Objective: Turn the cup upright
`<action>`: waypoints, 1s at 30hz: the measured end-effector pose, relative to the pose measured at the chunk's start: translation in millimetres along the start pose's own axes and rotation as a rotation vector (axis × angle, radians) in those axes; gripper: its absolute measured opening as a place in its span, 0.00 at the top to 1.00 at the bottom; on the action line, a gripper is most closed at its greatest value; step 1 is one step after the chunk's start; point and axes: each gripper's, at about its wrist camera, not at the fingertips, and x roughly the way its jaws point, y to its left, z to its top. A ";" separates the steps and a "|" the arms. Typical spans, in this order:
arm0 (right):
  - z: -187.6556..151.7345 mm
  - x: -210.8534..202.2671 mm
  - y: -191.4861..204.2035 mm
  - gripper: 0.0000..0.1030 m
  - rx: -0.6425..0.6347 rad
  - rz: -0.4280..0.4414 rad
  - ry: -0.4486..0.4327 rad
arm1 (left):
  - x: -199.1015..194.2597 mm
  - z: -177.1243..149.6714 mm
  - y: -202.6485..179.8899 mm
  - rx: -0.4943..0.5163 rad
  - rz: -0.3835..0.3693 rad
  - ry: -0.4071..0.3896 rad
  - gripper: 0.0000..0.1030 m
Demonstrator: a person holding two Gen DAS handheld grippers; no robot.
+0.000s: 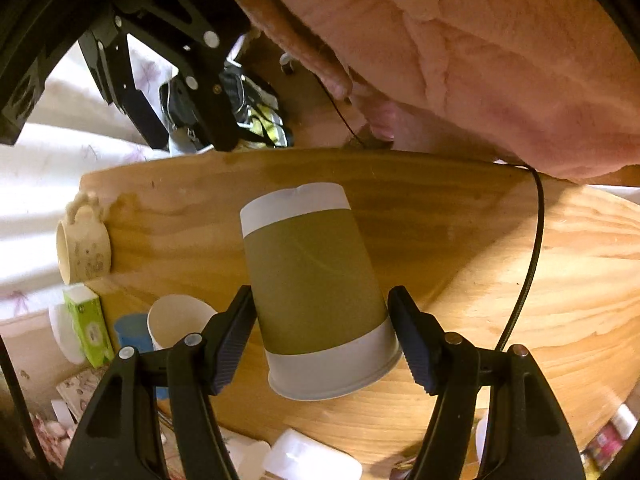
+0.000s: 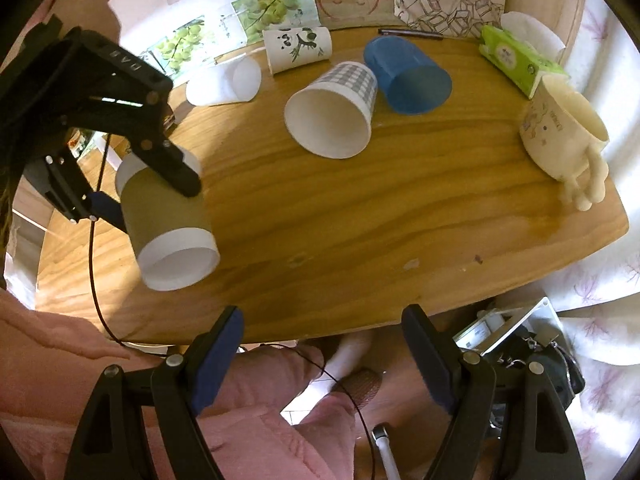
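Observation:
An olive-green paper cup with white bands (image 1: 314, 280) sits between the fingers of my left gripper (image 1: 322, 336), which is shut on it. In the right wrist view the cup (image 2: 168, 224) hangs tilted above the wooden table (image 2: 360, 220), its open mouth toward the camera and down. The left gripper (image 2: 132, 184) grips its sides there. My right gripper (image 2: 322, 344) is open and empty, above the table's near edge.
On the table lie a checked paper cup (image 2: 332, 112), a blue cup (image 2: 408, 76), a panda cup (image 2: 298, 48) and a white cup (image 2: 226, 82). A cream mug (image 2: 564, 136) stands at the right. A green tissue pack (image 2: 516, 58) lies behind it.

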 end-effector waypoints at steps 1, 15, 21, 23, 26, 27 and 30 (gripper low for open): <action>-0.2 1.2 1.4 0.21 0.000 0.001 0.001 | 0.6 0.1 -0.1 0.010 -0.002 -0.008 0.31; 2.8 8.3 3.7 0.21 0.004 0.017 0.015 | 22.8 -3.2 -0.2 0.046 0.021 0.034 0.29; 4.6 9.3 0.5 0.21 0.007 0.023 0.019 | 25.6 -3.6 -1.5 0.056 0.022 0.041 0.29; 4.1 9.5 -0.8 0.21 0.010 0.025 0.021 | 27.3 -4.2 -1.6 0.057 0.016 0.053 0.29; 3.8 9.7 -2.5 0.21 0.012 0.029 0.024 | 31.8 -3.7 -1.3 0.047 0.005 0.081 0.29; 3.7 10.0 -3.1 0.21 0.013 0.029 0.026 | 32.5 -3.6 -1.8 0.048 0.007 0.084 0.29; 4.1 10.6 -4.3 0.21 0.016 0.033 0.030 | 33.0 -3.7 -2.5 0.052 0.004 0.086 0.29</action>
